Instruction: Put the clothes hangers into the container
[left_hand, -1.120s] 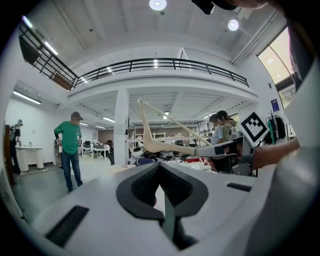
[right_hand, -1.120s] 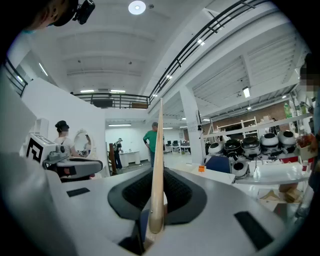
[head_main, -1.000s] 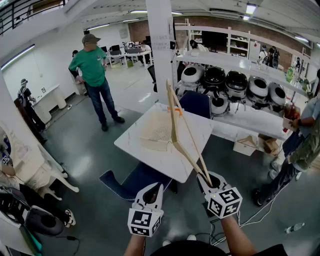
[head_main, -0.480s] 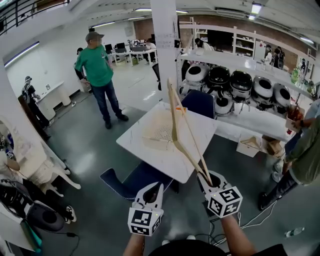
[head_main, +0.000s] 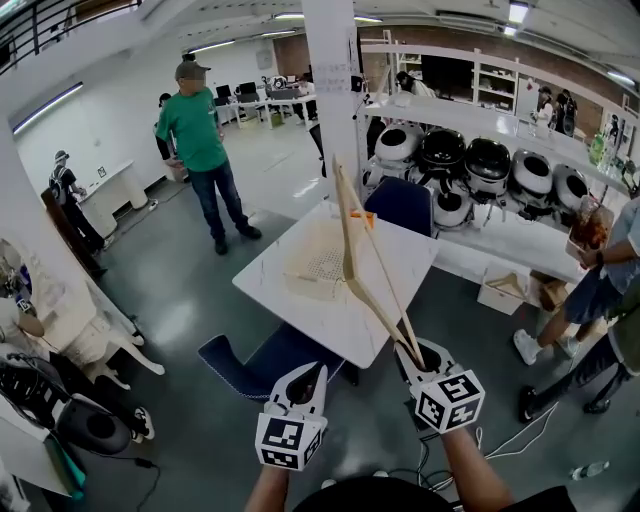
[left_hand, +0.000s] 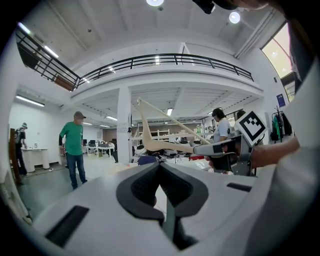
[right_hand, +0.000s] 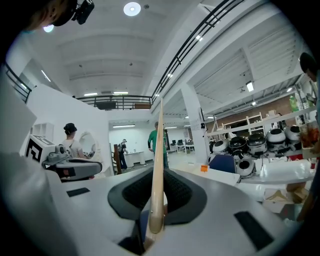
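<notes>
Hardly anything has changed in the last sec: only the bystander in green (head_main: 200, 125), far off on the floor at left, has shuffled a bit, and my view has drifted w/ him. My left gripper (head_main: 305, 374) hangs low, short of the near corner of the tabletop (head_main: 300, 325), jaws closed on each other w/ nothing between them, same as before. The container (head_main: 296, 282), a pale mesh basket, sits on the left half of the tabletop close to its left edge and looks empty from here, tho I can't see right to the bottom. The clothes hanger (head_main: 349, 250) is still up in the air, tilted steeply, top end high over the middle of the tabletop just right of the container, lower end running back to me. My right gripper (head_main: 409, 352) has that lower end pinched tight, grip unchanged, just off the near-right edge. So I reckon the carry has paused: hanger secure but not yet lowered in, and it needs to go left and down
</notes>
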